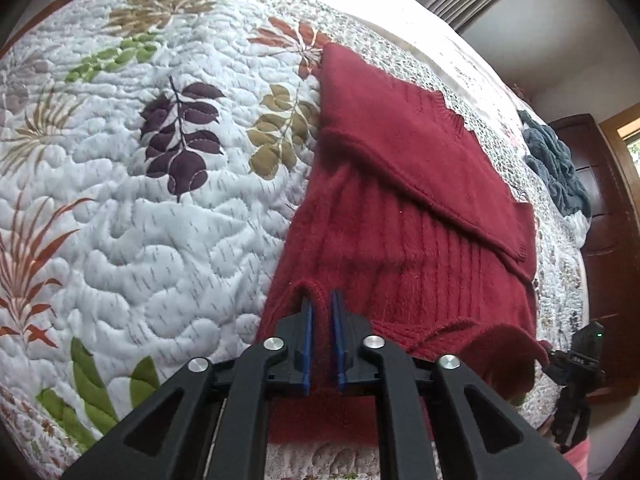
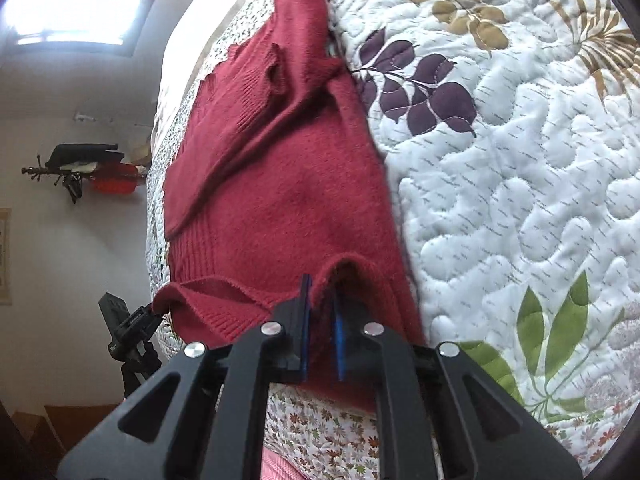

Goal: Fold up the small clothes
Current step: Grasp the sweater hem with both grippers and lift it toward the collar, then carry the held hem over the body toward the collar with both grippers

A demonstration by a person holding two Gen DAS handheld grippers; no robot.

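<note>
Both the left gripper [image 1: 321,308] and right gripper [image 2: 322,292] pinch the red sweater's [image 1: 400,208] near hem – its length runs straight away across the quilt [image 1: 160,220] – sleeves already folded in

Place: a home bedroom
Bed: leaf-print quilted bedspread [image 1: 160,208] covering it
Walls: wooden door [image 1: 600,216], bright window [image 2: 76,0], coat rack [image 2: 76,172] with hung items
</note>
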